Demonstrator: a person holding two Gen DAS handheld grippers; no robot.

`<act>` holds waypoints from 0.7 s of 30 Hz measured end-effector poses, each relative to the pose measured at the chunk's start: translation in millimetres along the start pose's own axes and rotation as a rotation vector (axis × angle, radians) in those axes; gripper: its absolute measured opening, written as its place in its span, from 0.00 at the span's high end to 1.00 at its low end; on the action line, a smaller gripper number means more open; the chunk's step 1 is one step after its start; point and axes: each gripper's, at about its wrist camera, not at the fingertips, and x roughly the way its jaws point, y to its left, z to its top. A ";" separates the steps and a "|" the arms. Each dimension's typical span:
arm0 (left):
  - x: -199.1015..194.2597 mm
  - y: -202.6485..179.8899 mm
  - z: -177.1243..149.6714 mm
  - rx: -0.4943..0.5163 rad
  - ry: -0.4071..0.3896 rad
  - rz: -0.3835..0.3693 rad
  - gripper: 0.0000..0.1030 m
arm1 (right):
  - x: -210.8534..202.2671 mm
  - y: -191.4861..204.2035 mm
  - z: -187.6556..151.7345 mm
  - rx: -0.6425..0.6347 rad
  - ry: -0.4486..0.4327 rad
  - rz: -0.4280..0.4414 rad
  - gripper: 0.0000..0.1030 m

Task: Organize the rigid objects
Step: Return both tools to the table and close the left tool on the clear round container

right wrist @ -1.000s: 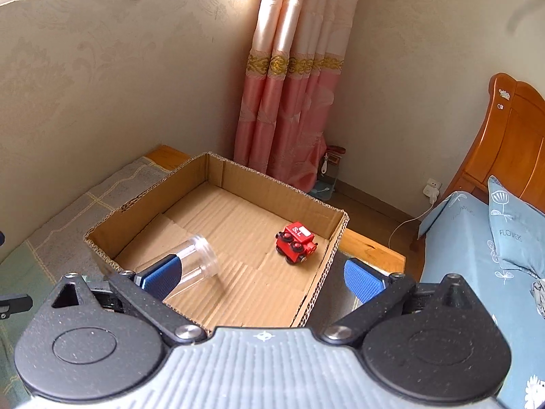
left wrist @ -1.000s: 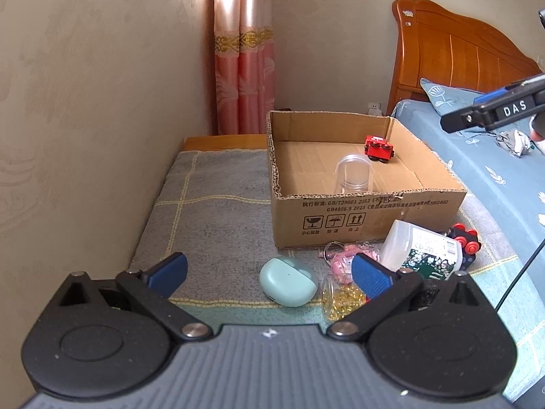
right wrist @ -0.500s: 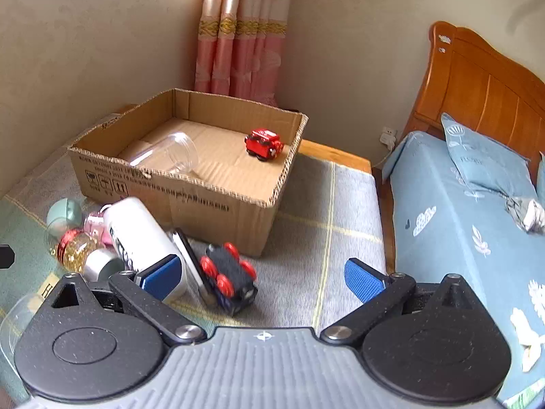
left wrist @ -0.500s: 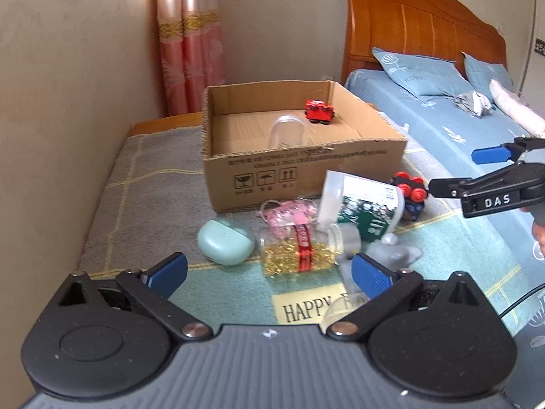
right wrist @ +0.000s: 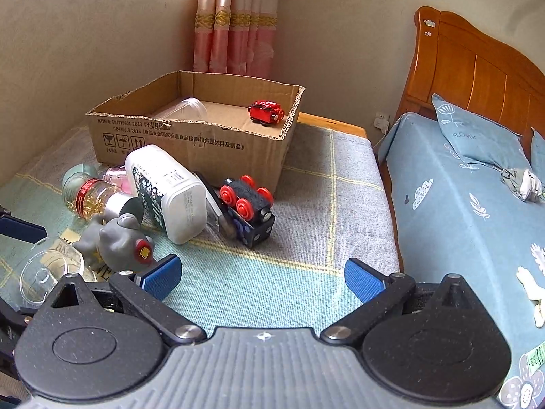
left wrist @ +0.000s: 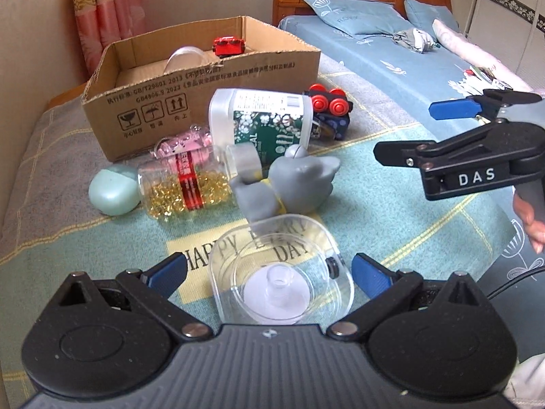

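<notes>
Your left gripper (left wrist: pixel 269 269), jaws spread wide and holding nothing, brackets the clear lid (left wrist: pixel 281 277) at lower centre of frame; closing off-centre may squirt this smooth lid sideways, short of the cardboard box (left wrist: pixel 204 78) at upper left.

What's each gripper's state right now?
Left gripper: open, straddling the clear lid, not gripping.
Right gripper: open, empty.
</notes>
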 end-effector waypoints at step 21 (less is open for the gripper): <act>-8.8 44.8 -14.0 0.032 -0.064 0.141 0.02 | 8.0 16.9 -11.0 -0.024 0.063 0.089 0.00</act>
